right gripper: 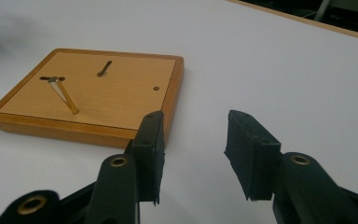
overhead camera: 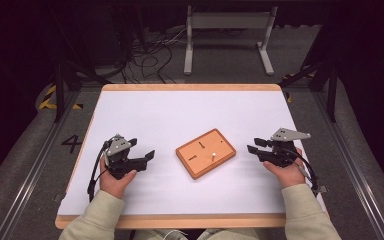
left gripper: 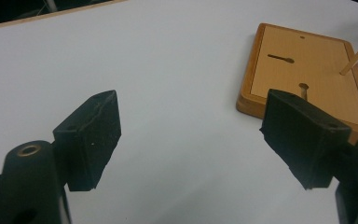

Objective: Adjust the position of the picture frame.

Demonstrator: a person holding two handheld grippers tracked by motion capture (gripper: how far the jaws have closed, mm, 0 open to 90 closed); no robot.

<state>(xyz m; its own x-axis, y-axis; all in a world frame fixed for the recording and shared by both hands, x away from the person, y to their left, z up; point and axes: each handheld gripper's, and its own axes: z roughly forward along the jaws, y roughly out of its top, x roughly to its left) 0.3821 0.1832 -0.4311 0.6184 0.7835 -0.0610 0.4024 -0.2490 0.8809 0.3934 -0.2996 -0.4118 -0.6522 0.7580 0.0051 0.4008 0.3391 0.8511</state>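
Observation:
A small wooden board [overhead camera: 205,152] lies flat in the middle of the white table, turned at an angle. It has two keyhole slots, a small hole, and one thin wooden peg [overhead camera: 213,154] standing in it. The left gripper view has the board [left gripper: 307,79] and peg [left gripper: 357,57] at upper right. My left gripper [overhead camera: 147,156] rests to the board's left, jaws wide apart with nothing between them. To the board's right sits my right gripper [overhead camera: 253,148], open and empty too. Its own view has the board [right gripper: 93,95] at left with the peg [right gripper: 65,95] leaning.
The white table top [overhead camera: 180,110] has a wooden rim and bare room around the board. Beyond its far edge stand a white metal frame [overhead camera: 227,37] and loose cables [overhead camera: 150,55] on a dark floor. Black stands flank the table.

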